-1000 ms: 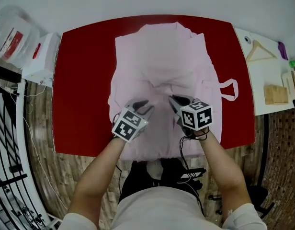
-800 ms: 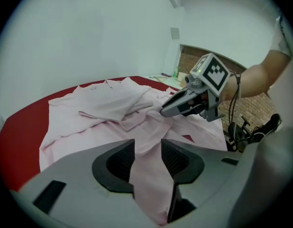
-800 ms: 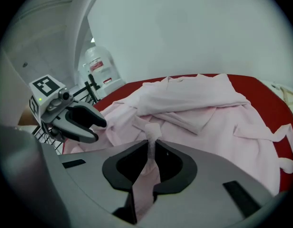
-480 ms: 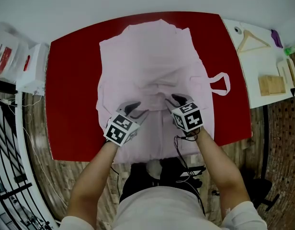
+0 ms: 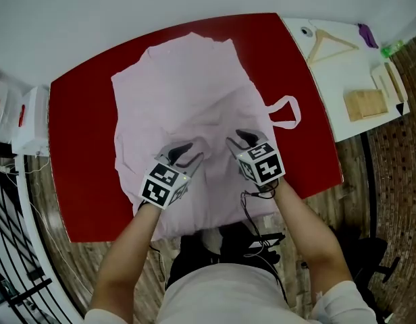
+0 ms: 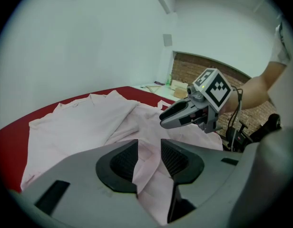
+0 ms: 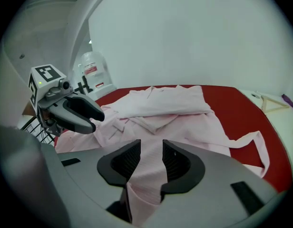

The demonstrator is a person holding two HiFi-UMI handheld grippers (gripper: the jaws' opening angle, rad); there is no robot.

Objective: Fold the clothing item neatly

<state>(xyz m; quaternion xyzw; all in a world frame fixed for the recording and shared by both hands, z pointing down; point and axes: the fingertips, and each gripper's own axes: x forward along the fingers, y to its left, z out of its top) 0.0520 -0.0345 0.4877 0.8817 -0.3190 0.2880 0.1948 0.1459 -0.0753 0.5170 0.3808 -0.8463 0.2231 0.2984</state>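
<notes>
The fingers of my left gripper (image 5: pixel 190 152) and right gripper (image 5: pixel 235 139) have just been opening, with slack cloth between each pair. The pink garment (image 5: pixel 181 79) runs lengthwise straight ahead of them across the worktop (image 5: pixel 80 113).

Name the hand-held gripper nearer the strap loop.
Right. The right hand-held gripper sits beside the strap loop; the left hand-held gripper lies beyond it. Both jaws have just been opening, garment fabric between them.

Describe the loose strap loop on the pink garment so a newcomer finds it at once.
Start at the red table and the pale pink garment spread across it. Follow the garment's edge on the side nearest the white side table. There a thin pink strap curls out in a closed loop over bare red tabletop, the only narrow strip beside the broad flat panels.
</notes>
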